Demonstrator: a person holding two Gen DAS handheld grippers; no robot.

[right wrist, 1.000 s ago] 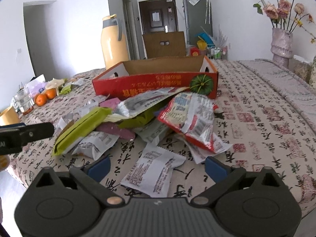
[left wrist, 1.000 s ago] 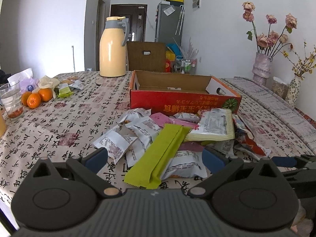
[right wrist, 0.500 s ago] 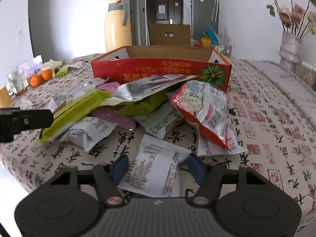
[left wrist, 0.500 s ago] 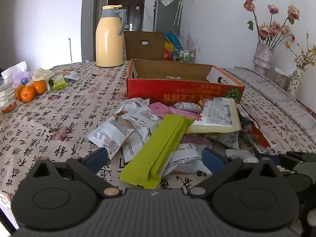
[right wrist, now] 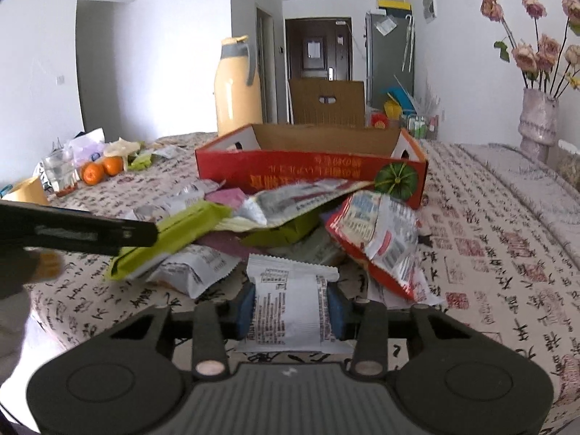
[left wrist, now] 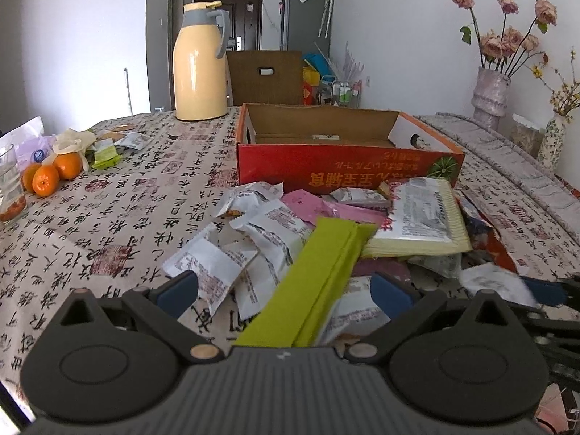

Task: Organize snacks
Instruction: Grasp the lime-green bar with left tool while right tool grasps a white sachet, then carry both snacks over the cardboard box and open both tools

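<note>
Far off to the left of the left gripper's point(left wrist: 284, 295) fingers, oranges point(left wrist: 50, 177) and a glass point(left wrist: 11, 185) sit out of the way on the table point(left wrist: 108, 217), well apart from the work. The left gripper's fingers are spread wide and hold nothing, hovering low with the long green packet point(left wrist: 311, 286) lying between them and a white sachet point(left wrist: 210, 268) just by the left fingertip. That reads as a waiting stance, lined up for a pick while the other hand works.

Ahead of both sets of fingers lies the snack pile point(right wrist: 290, 217), heaped against the near wall of the red cardboard box point(right wrist: 311, 174), which stands open-topped, evidently the destination. A yellow thermos jug point(right wrist: 235, 87) stands beyond it.

Over to the right gripper point(right wrist: 291, 308): its fingers are closed in on a white snack packet point(right wrist: 290, 311), blue pads pressing each long edge, the packet's printed face up and its crimped end poking forward past the fingertips. Gripping across the narrow width keeps it from folding. Whether it's clear of the table, I cannot tell. A red bag point(right wrist: 384, 239) slumps just right of those fingers.
</note>
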